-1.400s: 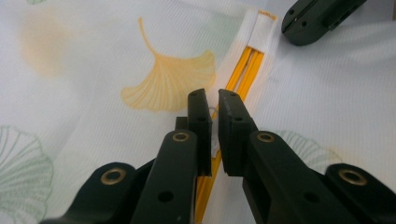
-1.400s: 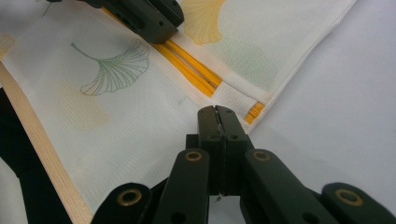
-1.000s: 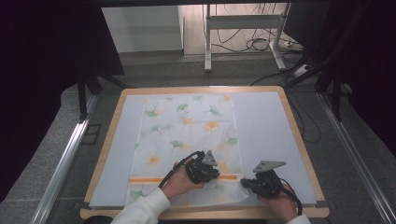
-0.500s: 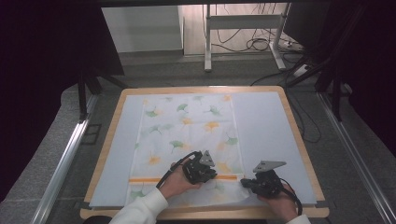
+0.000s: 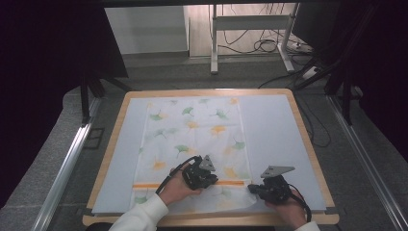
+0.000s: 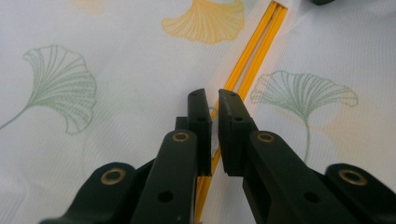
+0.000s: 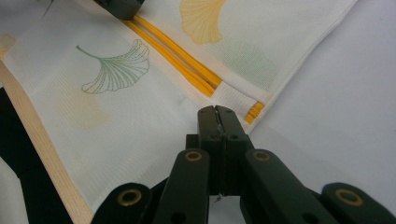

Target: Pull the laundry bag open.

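A white mesh bag (image 5: 192, 130) printed with green and yellow ginkgo leaves lies flat on a pale blue mat (image 5: 274, 130). An orange zipper (image 5: 149, 185) crosses its near end. My left gripper (image 5: 210, 181) rests on that zipper line. In the left gripper view its jaws (image 6: 215, 100) stand almost together over the zipper (image 6: 252, 51), with a small pale pull pinched between them. My right gripper (image 5: 251, 188) sits at the bag's near right edge. In the right gripper view its jaws (image 7: 217, 112) are pressed together on the white cloth by the zipper's end (image 7: 254, 112).
The mat lies on a wooden table (image 5: 308, 144) whose front edge (image 7: 42, 140) runs just beside the bag. Bare mat lies to the right of the bag. Metal rails (image 5: 62, 168) flank the table, and cables (image 5: 269, 45) trail on the floor beyond.
My left gripper has edged slightly to the left along the zipper. The right gripper has stayed where it was.
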`<state>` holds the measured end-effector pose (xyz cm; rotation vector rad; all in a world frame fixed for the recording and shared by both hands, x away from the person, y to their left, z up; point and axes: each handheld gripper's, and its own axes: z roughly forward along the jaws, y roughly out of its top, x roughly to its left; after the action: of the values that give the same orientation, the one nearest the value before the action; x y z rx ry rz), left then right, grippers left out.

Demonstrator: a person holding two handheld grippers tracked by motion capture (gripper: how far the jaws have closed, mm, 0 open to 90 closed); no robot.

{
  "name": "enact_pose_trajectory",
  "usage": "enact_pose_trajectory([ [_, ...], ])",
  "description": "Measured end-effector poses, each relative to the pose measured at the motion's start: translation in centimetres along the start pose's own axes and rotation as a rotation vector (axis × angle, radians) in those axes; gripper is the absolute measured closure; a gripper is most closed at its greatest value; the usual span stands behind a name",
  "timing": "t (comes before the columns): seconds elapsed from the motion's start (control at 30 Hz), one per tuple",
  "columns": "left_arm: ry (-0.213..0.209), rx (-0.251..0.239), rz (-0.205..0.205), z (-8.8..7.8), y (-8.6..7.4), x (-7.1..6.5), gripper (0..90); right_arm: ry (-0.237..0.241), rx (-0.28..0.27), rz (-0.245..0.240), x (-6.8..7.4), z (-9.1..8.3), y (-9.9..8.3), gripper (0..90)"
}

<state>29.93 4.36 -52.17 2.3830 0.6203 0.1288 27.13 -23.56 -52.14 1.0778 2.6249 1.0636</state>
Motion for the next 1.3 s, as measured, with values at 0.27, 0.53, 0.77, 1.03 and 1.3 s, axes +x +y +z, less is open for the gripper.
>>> enact_pose_trajectory([
  [0.27,0.001,0.000,-0.014,-0.3,-0.4,0.2,84.9,0.000,0.000,0.000,0.0,0.0,0.0,89.7],
  [0.53,0.007,0.003,-0.026,-0.9,-1.1,0.5,84.9,-0.001,0.000,-0.002,0.0,0.0,0.0,89.7],
  [0.77,0.016,0.009,-0.022,-1.0,-1.2,0.5,84.9,-0.003,0.001,0.000,0.0,0.0,0.0,89.7],
  [1.03,0.022,0.009,-0.026,-1.3,-1.7,0.6,84.8,0.000,0.000,-0.001,0.0,0.0,0.0,89.6],
  [1.3,0.033,0.012,-0.037,-1.7,-2.1,0.8,84.8,-0.002,0.000,0.000,0.0,0.0,0.0,89.6],
])
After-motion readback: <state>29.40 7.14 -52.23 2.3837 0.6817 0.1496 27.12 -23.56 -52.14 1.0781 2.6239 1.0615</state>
